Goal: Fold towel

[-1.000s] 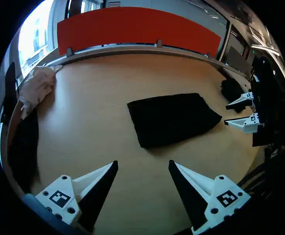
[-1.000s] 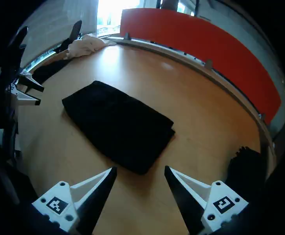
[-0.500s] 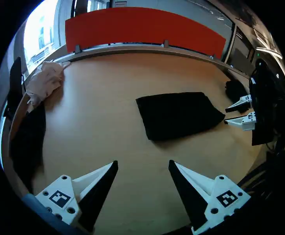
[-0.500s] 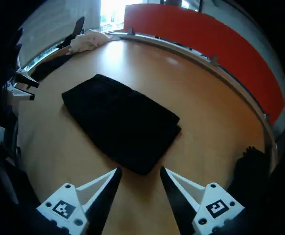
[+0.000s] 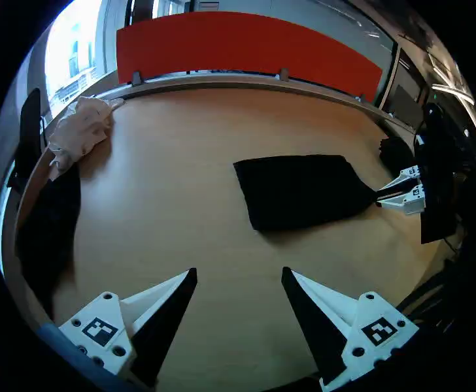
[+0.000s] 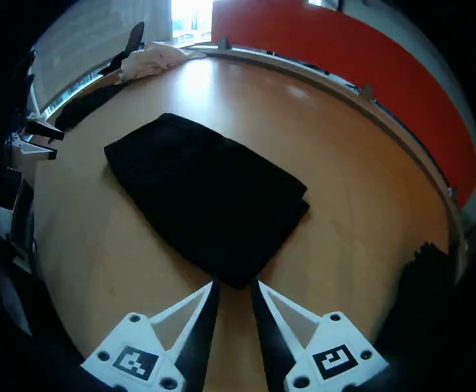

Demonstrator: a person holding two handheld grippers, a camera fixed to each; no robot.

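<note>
A black towel (image 5: 300,189) (image 6: 205,196) lies folded flat in the middle of the wooden table (image 5: 172,196) (image 6: 356,176). My right gripper (image 6: 235,285) has its fingers drawn in to a narrow gap, and the towel's near corner sits between the tips. In the left gripper view the right gripper (image 5: 388,194) pinches that corner at the towel's right end. My left gripper (image 5: 238,281) hangs open over bare wood, well short of the towel, with nothing between its fingers. It appears small at the left edge of the right gripper view as the left gripper (image 6: 38,137).
A pale pink cloth (image 5: 81,127) (image 6: 153,59) is bunched at the table's far corner, beside a dark garment (image 5: 45,222). Another dark heap (image 5: 395,150) (image 6: 424,287) lies near the right gripper. A red partition (image 5: 238,42) (image 6: 369,59) runs along the far edge.
The right gripper's fingers have closed from wide apart to a narrow gap while moving up to the towel's near corner. The left gripper has stayed open and drawn back slightly.
</note>
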